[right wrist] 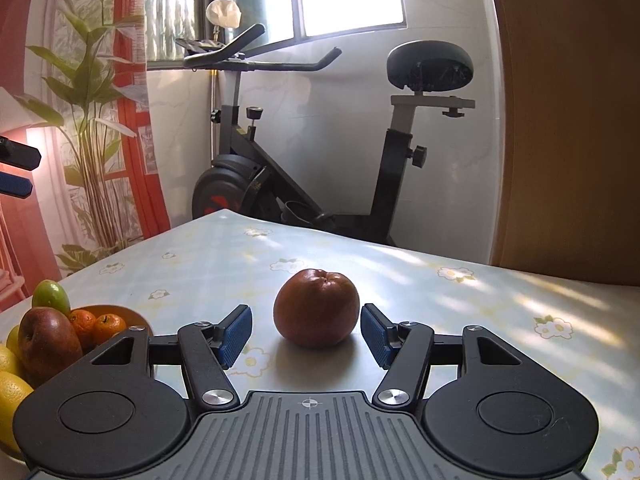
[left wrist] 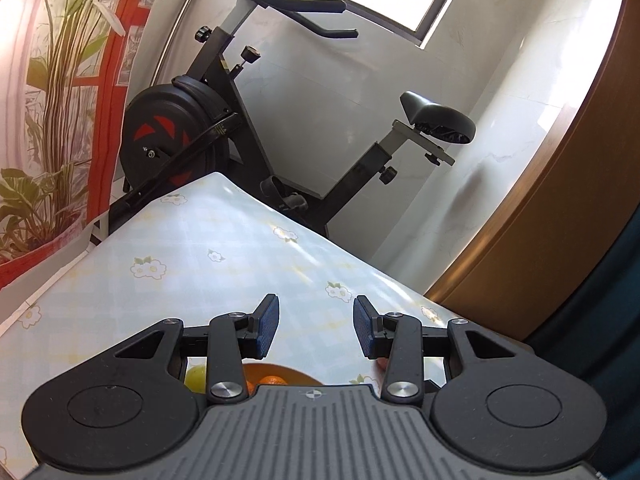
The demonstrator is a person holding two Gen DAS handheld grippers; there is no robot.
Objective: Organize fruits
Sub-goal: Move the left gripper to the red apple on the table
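A dark red apple (right wrist: 316, 308) stands alone on the flowered tablecloth, just ahead of my right gripper (right wrist: 306, 314). That gripper is open, its blue pads (right wrist: 236, 334) level with the apple's sides and clear of it. At the left an orange bowl (right wrist: 122, 312) holds another red apple (right wrist: 46, 344), a green fruit (right wrist: 50, 296), oranges (right wrist: 108, 326) and lemons (right wrist: 12, 396). My left gripper (left wrist: 317, 304) is open and empty, raised above the bowl (left wrist: 296, 372), whose orange (left wrist: 272, 380) and green fruit (left wrist: 196, 376) peek out under it. The left gripper's tips (right wrist: 18, 170) show at the right wrist view's left edge.
The table (right wrist: 440, 320) ends at a far edge, behind which stands an exercise bike (right wrist: 256, 184) against a white wall. A wooden panel (right wrist: 560, 140) rises at the right, and a plant-printed curtain (right wrist: 100, 120) hangs at the left.
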